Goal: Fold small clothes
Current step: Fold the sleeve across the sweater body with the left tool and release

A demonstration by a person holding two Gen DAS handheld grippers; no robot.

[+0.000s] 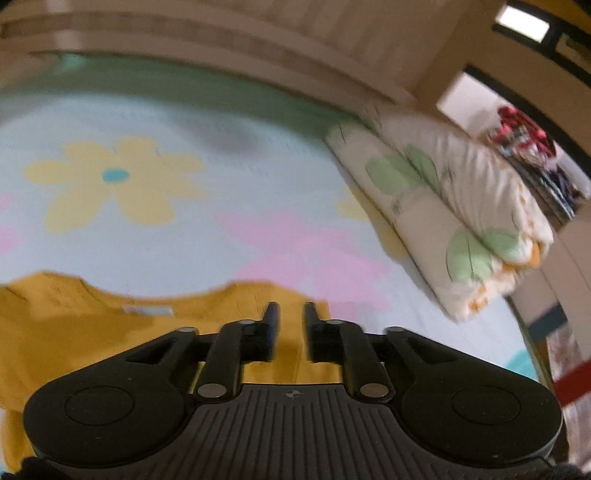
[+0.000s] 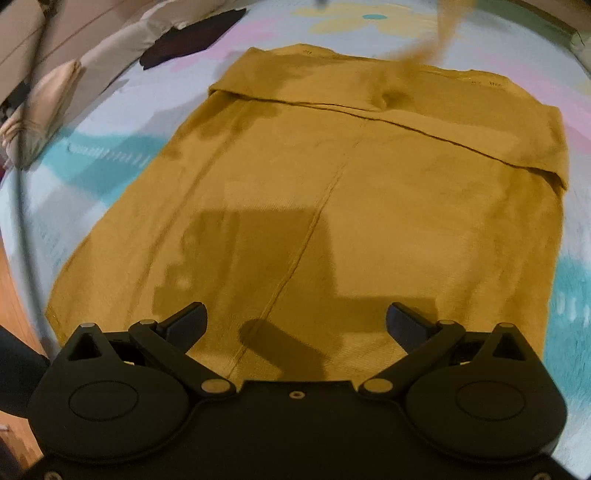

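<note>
A mustard-yellow garment (image 2: 369, 192) lies flat on the flowered bedsheet (image 2: 110, 155), with its far edge folded over toward me. A blurred mustard strip (image 2: 443, 33) rises from that far edge. My right gripper (image 2: 297, 317) hovers wide open over the garment's near end with nothing between its fingers. In the left wrist view the garment (image 1: 92, 332) shows its neckline and a small label. My left gripper (image 1: 291, 317) is over its right corner. The jaws stand a narrow gap apart, and I see only the cloth lying below, nothing pinched.
A folded quilt with green leaves (image 1: 443, 206) lies at the right side of the bed, with a wooden headboard (image 1: 258, 48) behind. A dark garment (image 2: 192, 37) and a beige folded cloth (image 2: 40, 110) lie at the far left. The bed's wooden edge (image 2: 14, 295) runs along the left.
</note>
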